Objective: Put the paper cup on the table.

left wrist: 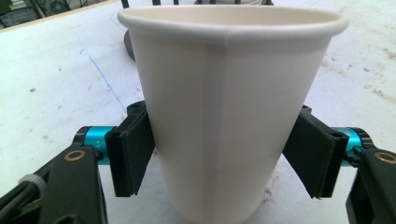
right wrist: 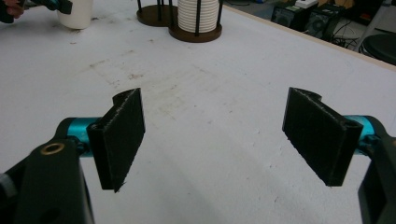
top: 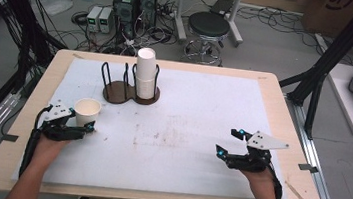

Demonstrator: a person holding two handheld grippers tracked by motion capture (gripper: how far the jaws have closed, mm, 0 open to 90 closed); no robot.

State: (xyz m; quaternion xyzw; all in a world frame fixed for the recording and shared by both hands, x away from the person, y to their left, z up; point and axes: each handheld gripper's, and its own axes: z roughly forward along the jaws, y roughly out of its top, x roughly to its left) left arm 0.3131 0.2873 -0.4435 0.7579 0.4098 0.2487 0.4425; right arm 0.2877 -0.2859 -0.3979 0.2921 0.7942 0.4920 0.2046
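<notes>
Cup (left wrist: 231, 112) stands upright between the left gripper (left wrist: 224, 156) pads, which clamp its lower wall. Right gripper (top: 232, 142), lower right of the high view, gapes with nothing between its jaws, well apart from the cup.

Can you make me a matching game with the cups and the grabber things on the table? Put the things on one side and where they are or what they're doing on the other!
Things:
1. single paper cup
2. stack of cups
3. right gripper
4. stool

Places or states:
A. on the floor beyond the table
B. between the left gripper's jaws, upright
C. jaws wide apart, nothing between them
D. standing in the brown wire holder

Pairs: 1-B, 2-D, 3-C, 4-A
</notes>
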